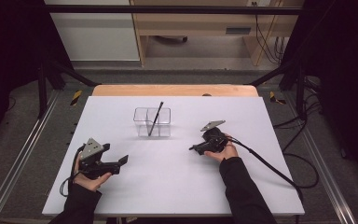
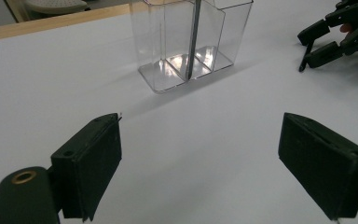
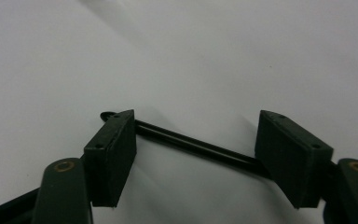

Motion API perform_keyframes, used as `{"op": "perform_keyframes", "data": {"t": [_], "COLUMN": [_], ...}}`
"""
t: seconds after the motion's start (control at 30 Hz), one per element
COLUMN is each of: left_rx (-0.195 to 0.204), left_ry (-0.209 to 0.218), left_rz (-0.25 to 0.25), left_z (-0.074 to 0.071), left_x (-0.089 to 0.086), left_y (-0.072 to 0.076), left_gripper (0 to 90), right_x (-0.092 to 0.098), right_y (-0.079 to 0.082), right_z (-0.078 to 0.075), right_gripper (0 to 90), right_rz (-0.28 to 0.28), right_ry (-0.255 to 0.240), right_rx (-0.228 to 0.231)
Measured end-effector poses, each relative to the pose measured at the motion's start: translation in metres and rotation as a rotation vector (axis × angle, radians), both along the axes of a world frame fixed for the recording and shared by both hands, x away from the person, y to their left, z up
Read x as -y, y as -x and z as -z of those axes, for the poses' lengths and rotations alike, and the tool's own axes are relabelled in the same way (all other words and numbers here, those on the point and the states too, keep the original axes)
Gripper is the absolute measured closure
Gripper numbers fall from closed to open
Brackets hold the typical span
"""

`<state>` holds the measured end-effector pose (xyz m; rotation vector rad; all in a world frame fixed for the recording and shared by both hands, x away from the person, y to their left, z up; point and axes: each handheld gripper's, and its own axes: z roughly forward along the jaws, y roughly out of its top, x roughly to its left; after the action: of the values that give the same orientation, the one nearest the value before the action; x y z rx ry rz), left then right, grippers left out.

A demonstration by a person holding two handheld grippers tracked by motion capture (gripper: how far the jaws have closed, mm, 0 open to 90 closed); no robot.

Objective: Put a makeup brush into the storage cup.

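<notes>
We see the white table (image 1: 177,182) lit bright & even from overhead in the high view, while the surroundings at 9 and 3 o'clock fall to near black. Soft shadows sit under each gripper. In the left gripper view, glare flashes off the clear organizer (image 2: 186,42) base at 12 o'clock; its shadow stretches toward 8 o'clock. The right gripper view is dimmer, greyish, w/ vignetting at the corners & motion smear at 11 o'clock. The near jaws look soft, slightly out of focus.
</notes>
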<state>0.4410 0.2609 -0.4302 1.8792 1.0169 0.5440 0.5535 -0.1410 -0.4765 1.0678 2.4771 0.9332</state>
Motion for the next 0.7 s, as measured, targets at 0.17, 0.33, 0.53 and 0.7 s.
{"op": "perform_keyframes", "data": {"t": [0.17, 0.33, 0.53, 0.7], "left_rx": [0.0, -0.001, -0.002, -0.003], "left_ry": [-0.001, -0.001, -0.002, -0.006], "left_rz": [0.0, 0.001, 0.001, 0.004], "left_z": [0.0001, 0.0002, 0.0005, 0.0007], "left_x": [0.0006, 0.0008, 0.0011, 0.0017], "left_y": [0.0001, 0.0001, 0.0, 0.0], "left_gripper": [12.6, 12.6, 12.7, 12.7], "right_x": [0.0008, 0.0018, 0.003, 0.0036], "right_y": [0.0018, 0.0031, 0.0038, 0.0056], "right_z": [-0.0026, -0.0054, -0.0074, -0.009], "right_gripper": [42.4, 53.7, 62.8, 67.5], "right_rz": [0.006, 0.016, 0.01, 0.01], "right_ry": [0.011, 0.022, 0.037, 0.051], "right_rx": [-0.006, -0.021, -0.027, -0.033]}}
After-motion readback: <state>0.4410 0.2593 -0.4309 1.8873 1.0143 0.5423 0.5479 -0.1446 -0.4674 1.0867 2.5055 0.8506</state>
